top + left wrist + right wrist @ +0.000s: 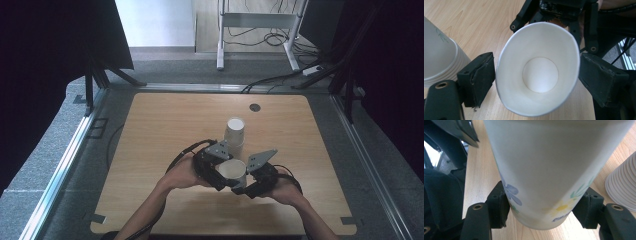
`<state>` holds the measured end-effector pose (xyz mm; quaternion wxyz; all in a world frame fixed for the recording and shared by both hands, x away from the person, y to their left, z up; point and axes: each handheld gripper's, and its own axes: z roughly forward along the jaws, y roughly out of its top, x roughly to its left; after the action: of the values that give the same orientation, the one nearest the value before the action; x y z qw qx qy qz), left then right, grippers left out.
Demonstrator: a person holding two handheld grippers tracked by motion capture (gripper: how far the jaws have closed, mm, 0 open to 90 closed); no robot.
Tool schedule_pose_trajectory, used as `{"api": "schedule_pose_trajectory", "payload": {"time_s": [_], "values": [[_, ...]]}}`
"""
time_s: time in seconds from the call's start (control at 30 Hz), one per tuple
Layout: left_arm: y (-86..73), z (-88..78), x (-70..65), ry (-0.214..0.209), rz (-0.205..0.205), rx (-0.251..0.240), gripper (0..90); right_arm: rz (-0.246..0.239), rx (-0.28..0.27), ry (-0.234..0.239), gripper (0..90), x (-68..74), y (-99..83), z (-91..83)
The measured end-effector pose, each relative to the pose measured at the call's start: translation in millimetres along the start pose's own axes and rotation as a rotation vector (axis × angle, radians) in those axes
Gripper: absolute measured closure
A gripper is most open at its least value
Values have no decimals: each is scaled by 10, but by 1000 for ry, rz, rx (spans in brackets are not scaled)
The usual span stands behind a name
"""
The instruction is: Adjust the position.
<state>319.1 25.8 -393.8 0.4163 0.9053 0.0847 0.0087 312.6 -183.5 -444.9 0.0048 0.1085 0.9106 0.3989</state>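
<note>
We see a wooden table (pixel 165 150) with a small dark round disc (pixel 255 107) near its far edge. Beyond it stands a white metal frame (pixel 260 30) on grey carpet (pixel 170 70), with black cables (pixel 270 37) trailing across the floor behind.

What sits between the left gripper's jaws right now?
The single paper cup, rim toward the camera in the left gripper view; left gripper pads stand just clear of it.
</note>
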Motion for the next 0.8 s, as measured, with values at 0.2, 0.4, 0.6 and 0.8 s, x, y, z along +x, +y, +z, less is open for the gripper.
{"api": "schedule_pose_trajectory", "payload": {"time_s": [0.2,0.4,0.6,0.8], "values": [[-18,29,5,-1,-15,-27,164,12,-42,8,367,-2,-7,14],[-7,20,-5,6,-11,-35,231,12,-52,19,365,-2,-3,37],[-4,22,-18,15,2,-21,264,6,-47,23,361,-8,-3,68],[22,33,-40,37,23,3,272,0,-44,10,350,-6,-10,84]]}}
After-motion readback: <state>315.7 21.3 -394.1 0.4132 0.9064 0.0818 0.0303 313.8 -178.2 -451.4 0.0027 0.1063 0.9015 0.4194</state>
